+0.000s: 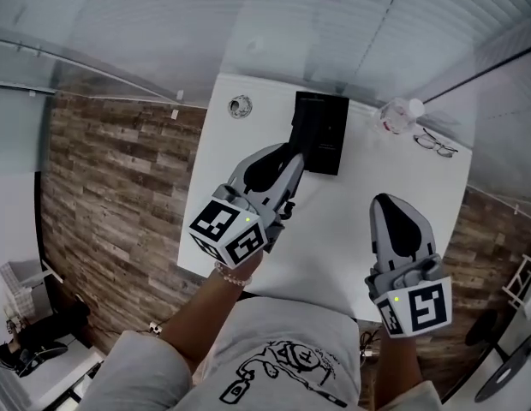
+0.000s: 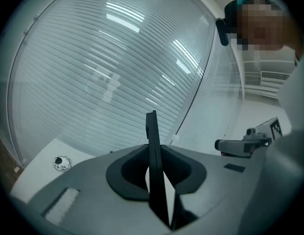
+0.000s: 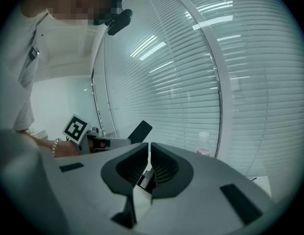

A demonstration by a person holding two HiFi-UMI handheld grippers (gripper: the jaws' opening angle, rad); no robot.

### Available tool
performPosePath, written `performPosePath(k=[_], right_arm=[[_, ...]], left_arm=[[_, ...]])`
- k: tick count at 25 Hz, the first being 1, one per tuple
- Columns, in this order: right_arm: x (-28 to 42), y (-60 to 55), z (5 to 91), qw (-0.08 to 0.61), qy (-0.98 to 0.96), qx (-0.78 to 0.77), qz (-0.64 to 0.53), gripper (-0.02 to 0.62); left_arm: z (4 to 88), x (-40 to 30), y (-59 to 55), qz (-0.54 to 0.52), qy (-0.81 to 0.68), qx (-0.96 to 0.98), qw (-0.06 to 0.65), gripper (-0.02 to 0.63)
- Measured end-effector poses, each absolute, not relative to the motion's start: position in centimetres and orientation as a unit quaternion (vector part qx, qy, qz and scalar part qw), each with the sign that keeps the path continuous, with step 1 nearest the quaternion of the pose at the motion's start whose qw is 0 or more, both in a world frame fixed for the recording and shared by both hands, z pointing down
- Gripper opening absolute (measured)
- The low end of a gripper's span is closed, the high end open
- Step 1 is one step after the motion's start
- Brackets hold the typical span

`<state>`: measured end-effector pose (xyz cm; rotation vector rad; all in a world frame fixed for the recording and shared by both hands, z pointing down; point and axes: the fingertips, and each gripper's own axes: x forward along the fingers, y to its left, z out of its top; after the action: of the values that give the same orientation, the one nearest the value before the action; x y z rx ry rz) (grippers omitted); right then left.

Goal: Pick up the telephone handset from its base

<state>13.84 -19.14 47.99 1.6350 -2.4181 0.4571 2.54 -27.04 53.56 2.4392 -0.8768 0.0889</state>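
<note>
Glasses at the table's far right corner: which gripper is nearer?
Right. The right gripper hovers just this side of the glasses; the left gripper, shut on the handset, is further off toward the middle of the table.

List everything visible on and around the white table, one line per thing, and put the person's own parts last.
flat black telephone handset: one, black, held clear of its base, edge-on in the left gripper
rectangular telephone base: one, black, far middle of table
small round object: one, whitish with dark centre, far left; kind unclear
clear plastic bottle: one, clear with pink label, far right
eyeglasses: one pair, dark-framed, right of bottle
white rectangular table: one, white, over wood-look floor
left gripper: one, grey, shut on the handset
right gripper: one, grey, jaws together, empty
</note>
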Motion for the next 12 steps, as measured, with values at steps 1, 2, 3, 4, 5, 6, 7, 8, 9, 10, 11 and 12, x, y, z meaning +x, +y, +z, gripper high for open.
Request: performPosePath(k=[1,2,3,4,5,6,7,8,9,10,11,12], right_arm=[[13.7,-18.9,47.3,0.091,-0.816,0.552,0.148,0.017],[13.6,-18.6,46.5,0.088,-0.817,0.552,0.143,0.017],[13.5,-18.2,45.8,0.086,-0.818,0.552,0.138,0.017],[13.5,-17.8,45.1,0.083,-0.818,0.553,0.133,0.016],[13.4,-17.4,44.4,0.082,-0.819,0.553,0.128,0.016],[13.3,-17.0,43.7,0.080,-0.819,0.554,0.124,0.017],[13.2,-16.6,42.9,0.078,-0.819,0.556,0.119,0.015],[13.2,-16.1,42.1,0.075,-0.819,0.557,0.114,0.017],[13.1,-15.6,41.3,0.073,-0.819,0.558,0.110,0.015],[13.1,-15.2,40.5,0.070,-0.819,0.559,0.105,0.016],[13.1,-14.8,39.7,0.067,-0.819,0.561,0.101,0.016],[13.1,-14.4,39.0,0.064,-0.819,0.562,0.097,0.017]], left_arm=[[52.5,2.3,-26.5,0.027,-0.324,0.907,0.266,0.069],[51.4,2.1,-26.0,0.020,-0.323,0.909,0.263,0.069],[50.4,1.9,-25.5,0.014,-0.322,0.911,0.259,0.069],[49.3,1.7,-25.0,0.008,-0.321,0.912,0.256,0.069],[48.2,1.5,-24.4,0.002,-0.321,0.913,0.254,0.069],[47.1,1.2,-23.8,-0.004,-0.320,0.913,0.251,0.069],[46.0,0.9,-23.2,-0.009,-0.320,0.915,0.247,0.069],[44.8,0.7,-22.6,-0.015,-0.319,0.916,0.242,0.069],[43.6,0.4,-22.0,-0.020,-0.317,0.918,0.237,0.069],[42.4,0.2,-21.3,-0.026,-0.315,0.920,0.231,0.069],[41.3,0.1,-20.7,-0.031,-0.313,0.922,0.226,0.069],[40.2,0.0,-20.2,-0.036,-0.311,0.924,0.221,0.069]])
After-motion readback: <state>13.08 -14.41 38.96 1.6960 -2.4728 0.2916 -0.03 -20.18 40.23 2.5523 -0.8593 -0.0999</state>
